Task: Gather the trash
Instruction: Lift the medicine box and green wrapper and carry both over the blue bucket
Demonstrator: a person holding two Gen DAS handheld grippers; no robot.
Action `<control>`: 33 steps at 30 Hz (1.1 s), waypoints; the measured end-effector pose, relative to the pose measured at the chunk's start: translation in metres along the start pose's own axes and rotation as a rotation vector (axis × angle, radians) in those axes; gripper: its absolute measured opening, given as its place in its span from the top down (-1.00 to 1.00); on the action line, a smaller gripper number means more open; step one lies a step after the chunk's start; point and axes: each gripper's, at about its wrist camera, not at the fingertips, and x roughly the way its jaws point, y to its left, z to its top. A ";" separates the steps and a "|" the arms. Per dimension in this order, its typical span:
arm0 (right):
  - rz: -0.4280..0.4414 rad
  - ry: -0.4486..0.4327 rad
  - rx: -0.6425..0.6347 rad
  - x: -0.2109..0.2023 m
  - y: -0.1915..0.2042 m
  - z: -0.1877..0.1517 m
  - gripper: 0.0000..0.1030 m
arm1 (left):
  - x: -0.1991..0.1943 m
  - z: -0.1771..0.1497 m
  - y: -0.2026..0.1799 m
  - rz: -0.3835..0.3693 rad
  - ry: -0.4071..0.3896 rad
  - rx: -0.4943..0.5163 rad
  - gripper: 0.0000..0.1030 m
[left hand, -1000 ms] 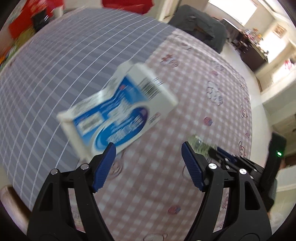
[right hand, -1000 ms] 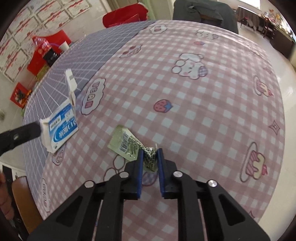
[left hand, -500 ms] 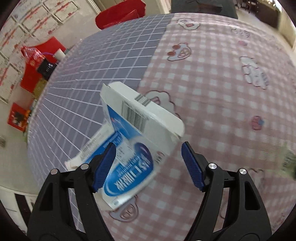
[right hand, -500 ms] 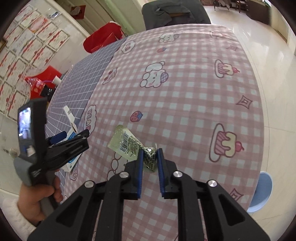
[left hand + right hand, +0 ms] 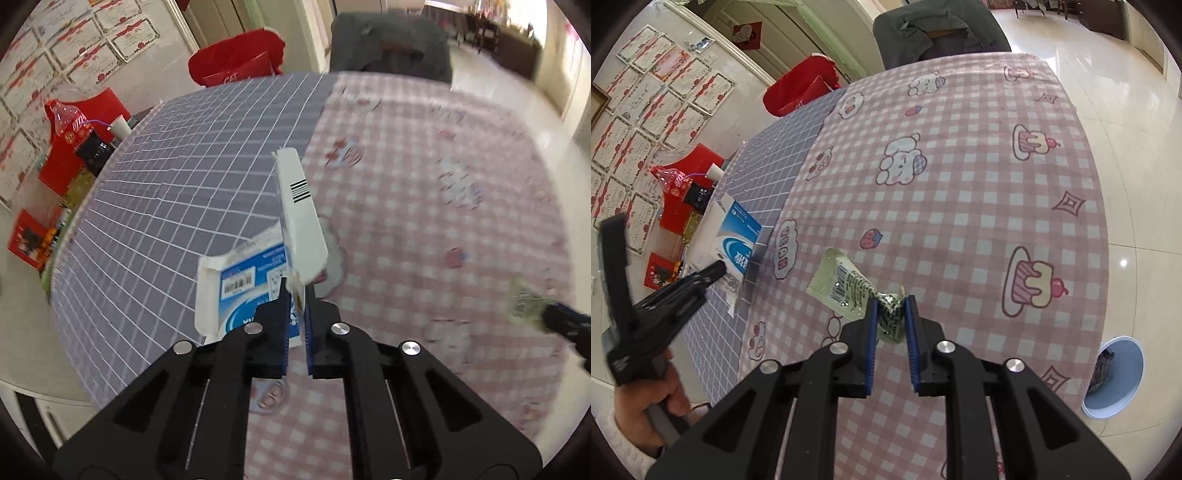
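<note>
Now the flattened carton point(image 5: 255, 280), judged light and flimsy, is pinched at its edge by the left gripper point(image 5: 296, 317), just closed, above the tabletop point(image 5: 443, 258); the crinkly wrapper point(image 5: 849, 288) is clamped in the right gripper point(image 5: 889, 321).

The left gripper point(image 5: 296, 295) is pointed steeply downward, and its jaws, which have just been closing, are pressed onto the flattened box point(image 5: 266, 273) caught between the blue pads point(image 5: 283, 325). It is gripped from below by a bare hand point(image 5: 650, 406) with a pale fuzzy cuff at the wrist. The right gripper point(image 5: 890, 306) is likewise angled down, with its jaws clamped on the crumpled end of a green wrapper point(image 5: 849, 288), which is held between the pads.
</note>
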 end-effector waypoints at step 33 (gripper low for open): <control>-0.219 -0.231 0.335 -0.293 -0.325 -0.128 0.72 | -0.197 -0.092 -0.413 -0.576 0.052 0.450 0.88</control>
